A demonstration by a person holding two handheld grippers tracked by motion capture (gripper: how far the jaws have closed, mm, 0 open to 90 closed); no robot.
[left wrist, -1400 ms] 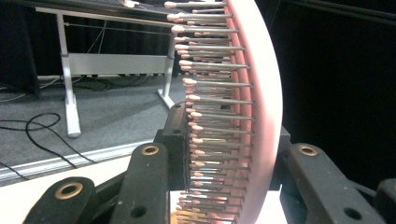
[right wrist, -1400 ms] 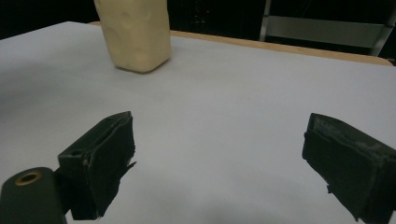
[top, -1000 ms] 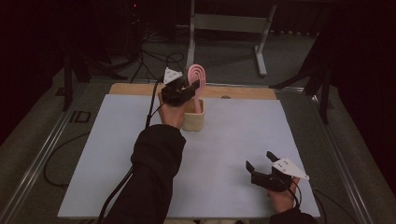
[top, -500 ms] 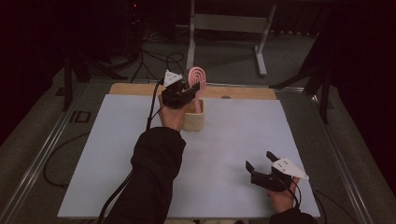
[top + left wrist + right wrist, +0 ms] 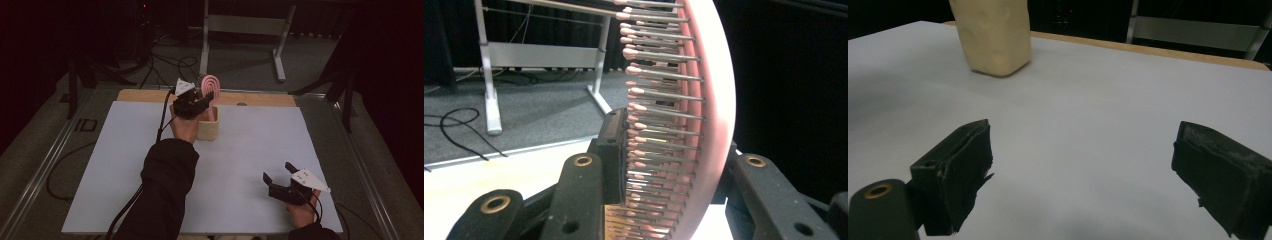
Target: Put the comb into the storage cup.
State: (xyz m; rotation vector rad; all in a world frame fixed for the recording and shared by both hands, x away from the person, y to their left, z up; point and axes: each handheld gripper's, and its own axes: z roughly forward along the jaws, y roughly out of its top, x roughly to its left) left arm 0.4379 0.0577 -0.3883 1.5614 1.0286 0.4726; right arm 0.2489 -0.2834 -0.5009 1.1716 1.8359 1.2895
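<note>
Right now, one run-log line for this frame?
left tool: shut on pink hairbrush, over beige holder | right tool: open, nothing held, above white mat | brush head upright

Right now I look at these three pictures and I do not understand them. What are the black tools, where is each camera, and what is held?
A person stands at a table with a white sheet on it and holds a black two-jaw gripper in each hand. One picture comes from a camera above the table. The other two come from small cameras riding on the grippers, looking along their jaws. The left gripper is shut on a pink hairbrush; its view shows the bristles close up. The brush is at a cream cup near the far edge. The right gripper is open and empty, low over the sheet near the front right corner.
</note>
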